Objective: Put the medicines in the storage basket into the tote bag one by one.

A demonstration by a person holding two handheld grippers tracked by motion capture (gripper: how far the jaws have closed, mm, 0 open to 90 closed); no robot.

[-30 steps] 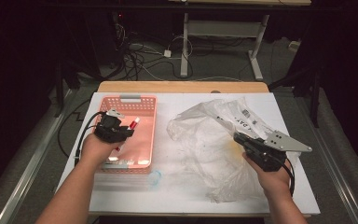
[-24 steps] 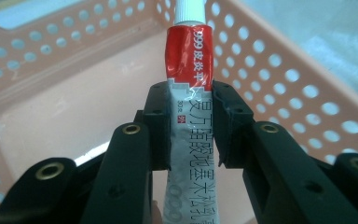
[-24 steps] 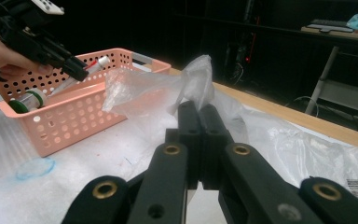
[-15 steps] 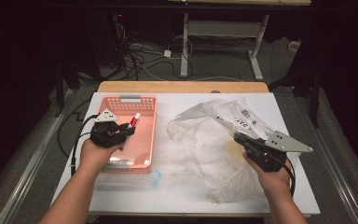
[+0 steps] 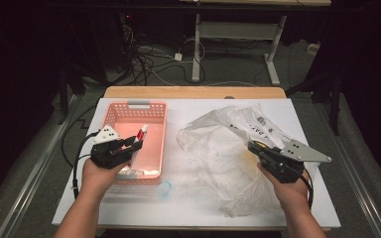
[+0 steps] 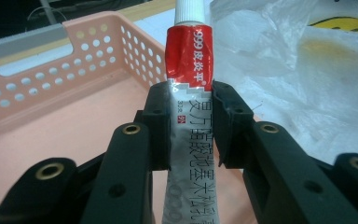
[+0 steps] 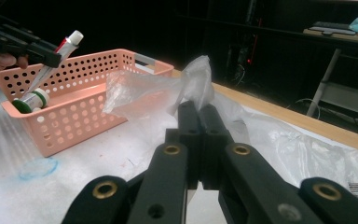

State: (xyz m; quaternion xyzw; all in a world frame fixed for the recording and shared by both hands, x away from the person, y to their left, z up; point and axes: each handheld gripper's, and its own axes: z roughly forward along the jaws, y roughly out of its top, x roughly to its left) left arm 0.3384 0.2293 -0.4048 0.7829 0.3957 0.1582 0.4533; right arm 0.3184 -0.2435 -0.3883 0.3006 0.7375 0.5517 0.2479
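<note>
Tube (image 6: 189,93): 1, gripped in left jaws | basket (image 5: 124,114): 1 | bag (image 5: 228,148): 1, pinched by right jaws

The left gripper (image 5: 129,145) is black with a white top plate that has black dots. The right gripper (image 5: 252,146) is black with a grey triangular plate. Brass-ringed screw holes mark the jaws; black cables trail behind.

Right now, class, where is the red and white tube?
In the high view, the tube sits at left, clamped in the left claw above the pink basket.
</note>
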